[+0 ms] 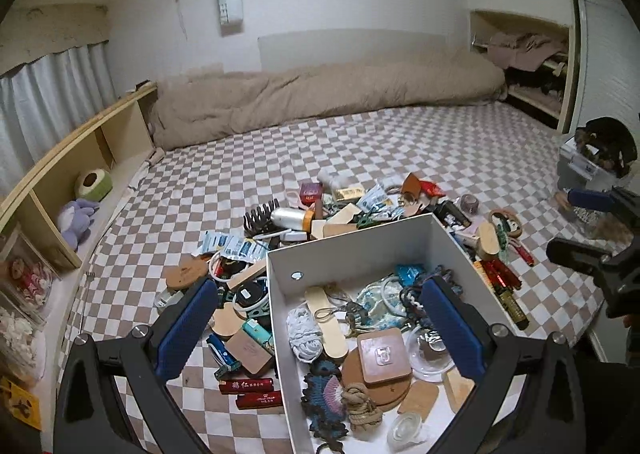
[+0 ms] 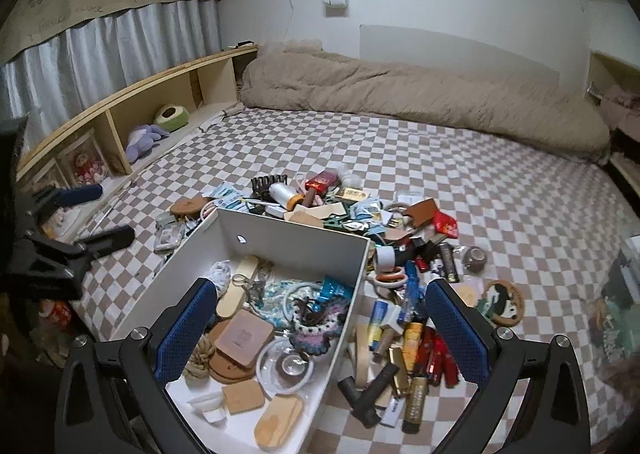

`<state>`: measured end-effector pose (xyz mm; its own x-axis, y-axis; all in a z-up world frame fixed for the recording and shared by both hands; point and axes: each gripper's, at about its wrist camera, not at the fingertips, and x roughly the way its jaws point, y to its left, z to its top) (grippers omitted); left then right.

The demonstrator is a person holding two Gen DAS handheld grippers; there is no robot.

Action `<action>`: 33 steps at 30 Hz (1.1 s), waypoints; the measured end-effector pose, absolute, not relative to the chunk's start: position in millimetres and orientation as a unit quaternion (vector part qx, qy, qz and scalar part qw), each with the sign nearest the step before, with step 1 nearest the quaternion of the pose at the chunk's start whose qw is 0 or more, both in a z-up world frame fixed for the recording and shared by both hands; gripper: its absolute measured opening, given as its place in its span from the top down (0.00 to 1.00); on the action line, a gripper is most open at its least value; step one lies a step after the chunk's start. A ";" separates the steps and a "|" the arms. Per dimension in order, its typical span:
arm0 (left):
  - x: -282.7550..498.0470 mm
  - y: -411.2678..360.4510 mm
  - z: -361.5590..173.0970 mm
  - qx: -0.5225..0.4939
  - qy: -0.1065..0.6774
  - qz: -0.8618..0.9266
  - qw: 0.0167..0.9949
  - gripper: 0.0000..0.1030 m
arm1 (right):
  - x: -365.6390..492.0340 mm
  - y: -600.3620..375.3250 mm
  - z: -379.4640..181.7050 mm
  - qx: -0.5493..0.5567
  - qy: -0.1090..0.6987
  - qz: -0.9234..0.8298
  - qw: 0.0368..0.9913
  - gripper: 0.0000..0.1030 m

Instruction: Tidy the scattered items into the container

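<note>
White box (image 1: 352, 250) near the bed's (image 1: 360, 142) front edge, part-filled (coasters, rope, rings), clutter (image 2: 404, 318) heaped around it, left gripper (image 1: 320, 326) spread wide, empty, right gripper (image 2: 320, 326) likewise agape, holding nothing.

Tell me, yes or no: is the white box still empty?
No, the white box already holds many things, among them a coil of rope and a wooden stick.
</note>
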<state>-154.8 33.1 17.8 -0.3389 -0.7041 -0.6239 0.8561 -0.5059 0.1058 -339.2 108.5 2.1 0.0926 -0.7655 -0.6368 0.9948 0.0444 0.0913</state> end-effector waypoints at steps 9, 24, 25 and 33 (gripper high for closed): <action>-148.2 60.7 29.5 0.295 0.116 -0.819 0.478 0.00 | -339.0 140.4 8.2 0.242 0.200 -0.652 0.690 0.00; -139.9 101.1 26.6 0.284 0.130 -0.824 0.472 0.00 | -321.8 177.9 5.3 0.208 0.197 -0.653 0.701 0.00; -139.3 105.0 25.1 0.284 0.129 -0.824 0.474 0.00 | -319.9 179.9 4.3 0.203 0.201 -0.654 0.700 0.00; -135.2 126.1 10.0 0.289 0.126 -0.824 0.472 0.00 | -310.5 193.8 -4.4 0.196 0.210 -0.653 0.701 0.00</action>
<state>-135.2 126.1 10.0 -0.3885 -0.7037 -0.5949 0.8497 -0.5233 0.0641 -310.5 193.8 -4.4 0.0582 -0.8330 -0.5502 0.9975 0.0700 -0.0005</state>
